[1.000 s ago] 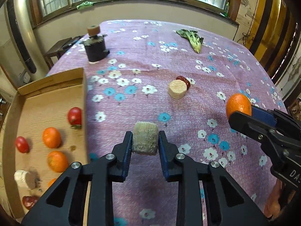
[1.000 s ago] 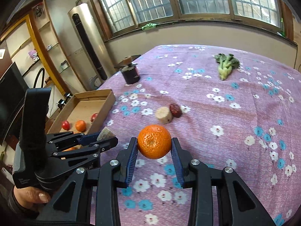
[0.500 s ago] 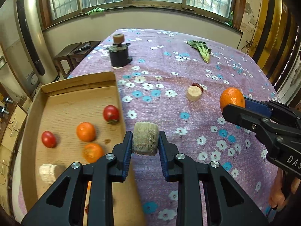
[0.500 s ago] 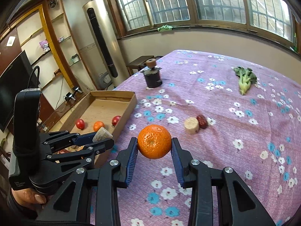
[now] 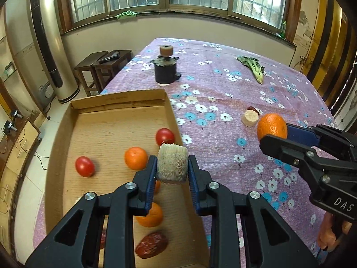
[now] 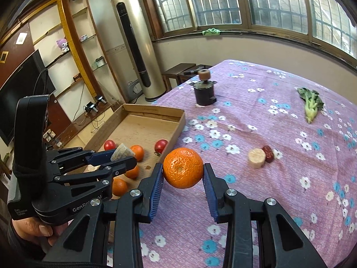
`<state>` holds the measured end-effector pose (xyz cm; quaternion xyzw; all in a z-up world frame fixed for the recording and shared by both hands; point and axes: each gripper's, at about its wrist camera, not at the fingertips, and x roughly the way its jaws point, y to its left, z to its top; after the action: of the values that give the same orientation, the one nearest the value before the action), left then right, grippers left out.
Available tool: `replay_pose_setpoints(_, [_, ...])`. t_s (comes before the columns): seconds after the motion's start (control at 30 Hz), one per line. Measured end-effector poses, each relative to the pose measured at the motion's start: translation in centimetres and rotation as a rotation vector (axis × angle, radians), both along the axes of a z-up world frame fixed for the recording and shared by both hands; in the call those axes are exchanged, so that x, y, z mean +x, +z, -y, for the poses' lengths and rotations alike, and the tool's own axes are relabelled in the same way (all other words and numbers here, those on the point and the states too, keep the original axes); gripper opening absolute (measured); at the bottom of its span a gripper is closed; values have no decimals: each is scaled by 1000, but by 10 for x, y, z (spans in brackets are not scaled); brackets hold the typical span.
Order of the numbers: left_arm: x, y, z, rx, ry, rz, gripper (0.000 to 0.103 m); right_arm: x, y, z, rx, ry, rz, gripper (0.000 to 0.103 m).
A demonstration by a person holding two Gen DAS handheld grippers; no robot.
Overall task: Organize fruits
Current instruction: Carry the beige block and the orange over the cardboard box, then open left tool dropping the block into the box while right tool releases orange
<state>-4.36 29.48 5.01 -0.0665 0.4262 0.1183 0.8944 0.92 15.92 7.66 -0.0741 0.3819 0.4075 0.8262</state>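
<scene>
Floral tablecloth (image 6: 279,178), orange (image 6: 182,168) clamped in right claw (image 6: 181,179)

The left black two-finger gripper (image 5: 171,167) and right black two-finger gripper (image 6: 182,174) both tilt downward, jaws clamped, side by side.

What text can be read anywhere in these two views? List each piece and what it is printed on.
"DAS", cut off by the frame edge: on the body of the right gripper.
"GenRo", the rest hidden: on the body of the left gripper.
Small white print low on the left gripper's body: too small to read.
No readable text on the cardboard box or the fruit.
</scene>
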Motion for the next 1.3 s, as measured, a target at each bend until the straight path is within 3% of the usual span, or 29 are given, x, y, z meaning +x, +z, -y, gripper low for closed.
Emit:
replay_pose_setpoints(0.8, [-7,0,-73,-32,97,-3,24,0,-5,-87,-12,106,-6,36])
replay_pose_setpoints(1.3, [22,-15,-126,-80,170,-49,24,31,-22,-133,-27,102,-52,36])
